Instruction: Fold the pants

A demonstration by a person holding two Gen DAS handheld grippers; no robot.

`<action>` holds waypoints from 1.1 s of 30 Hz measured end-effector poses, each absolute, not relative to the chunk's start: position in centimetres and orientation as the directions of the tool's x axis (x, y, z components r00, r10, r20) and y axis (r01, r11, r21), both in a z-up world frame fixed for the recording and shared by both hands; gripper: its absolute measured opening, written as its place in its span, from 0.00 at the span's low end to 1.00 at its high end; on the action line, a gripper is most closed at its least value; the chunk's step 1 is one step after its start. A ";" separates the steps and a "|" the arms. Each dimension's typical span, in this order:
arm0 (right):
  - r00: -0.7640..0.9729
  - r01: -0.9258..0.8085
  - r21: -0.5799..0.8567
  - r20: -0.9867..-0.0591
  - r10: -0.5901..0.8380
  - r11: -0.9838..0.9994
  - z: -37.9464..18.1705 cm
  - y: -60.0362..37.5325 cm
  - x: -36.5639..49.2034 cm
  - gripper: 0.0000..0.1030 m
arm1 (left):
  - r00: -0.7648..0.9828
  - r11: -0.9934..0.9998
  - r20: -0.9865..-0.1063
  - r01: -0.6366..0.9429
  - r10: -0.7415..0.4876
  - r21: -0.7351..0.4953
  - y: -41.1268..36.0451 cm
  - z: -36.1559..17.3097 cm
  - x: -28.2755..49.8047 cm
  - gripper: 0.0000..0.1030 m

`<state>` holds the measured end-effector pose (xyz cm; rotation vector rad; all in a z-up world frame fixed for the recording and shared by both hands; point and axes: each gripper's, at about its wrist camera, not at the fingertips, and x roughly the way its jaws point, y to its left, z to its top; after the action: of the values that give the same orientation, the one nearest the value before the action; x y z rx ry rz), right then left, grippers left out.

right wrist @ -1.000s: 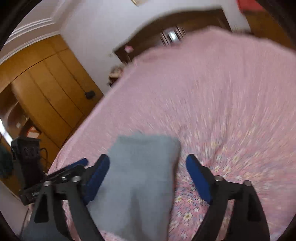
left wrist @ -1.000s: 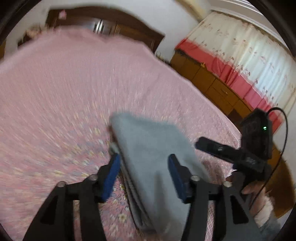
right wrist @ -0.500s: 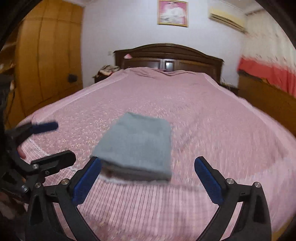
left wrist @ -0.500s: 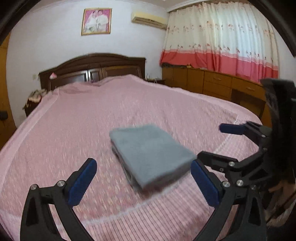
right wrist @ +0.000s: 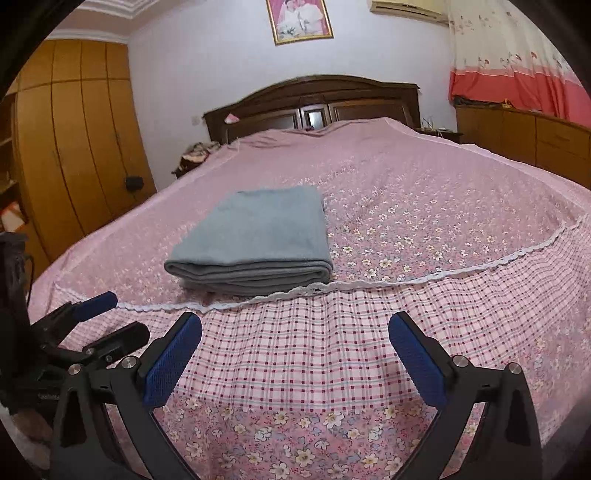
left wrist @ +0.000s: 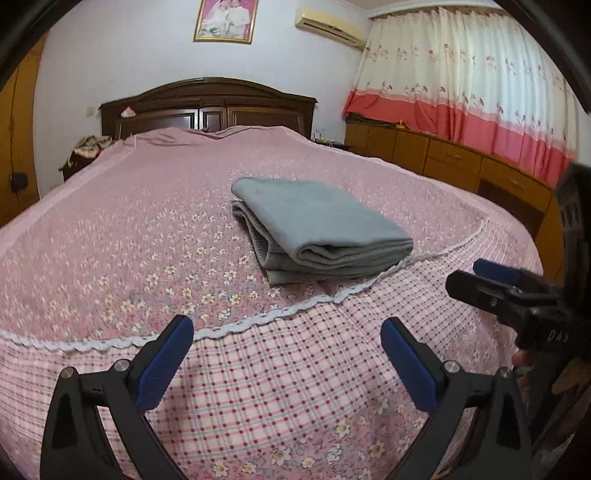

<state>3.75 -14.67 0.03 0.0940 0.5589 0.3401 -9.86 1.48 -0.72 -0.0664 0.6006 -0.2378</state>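
Lying folded into a compact grey rectangle, the pants [left wrist: 317,225] rest on the flowered pink bedspread [left wrist: 140,229] near the foot of the bed, with the stacked fold edges facing the cameras and the front edge just behind the white lace trim [left wrist: 258,319] that separates the flowered part from the checked border [left wrist: 295,376]. Seen from the left wrist, the left claw [left wrist: 286,363] hangs over the checked border with its blue pads [left wrist: 164,363] spread wide; its jaws have just been opening, and nothing sits between them, the pants lying apart beyond the trim. Seen from the right wrist, the right claw [right wrist: 295,360] is likewise released, its jaws having just been opening too, pads wide and empty above the checked cloth, with the pants ahead and slightly left of it. Each claw shows in the other's view: the right one at the right edge of the left-wrist picture, with part of a hand behind it, and the left one at the lower left of the right-wrist picture. Behind the bed stands a dark wooden headboard [left wrist: 207,101] with a framed picture [left wrist: 225,20] on the wall above it. A wall air conditioner [left wrist: 330,24], cream curtains with a red band [left wrist: 461,96] over low wooden cabinets [left wrist: 443,157], and a tall wooden wardrobe [right wrist: 70,140] fill the sides of the room.
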 end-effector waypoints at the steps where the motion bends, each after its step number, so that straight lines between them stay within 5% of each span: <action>1: 0.791 -0.288 0.170 -0.512 0.334 0.942 -0.1 -14.6 3.7 1.00 | 0.803 0.970 -0.545 0.199 -0.242 -0.138 1.5 -0.7 -9.9 1.00; 33: 0.766 -0.303 0.184 -0.537 0.354 0.935 -2.2 -14.3 2.8 1.00 | 0.786 0.961 -0.552 0.220 -0.278 -0.170 1.9 -0.7 -10.8 1.00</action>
<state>2.79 -14.30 -2.23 0.0879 0.6005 0.3572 -10.77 1.94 -0.71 -0.0979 0.6100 -0.2691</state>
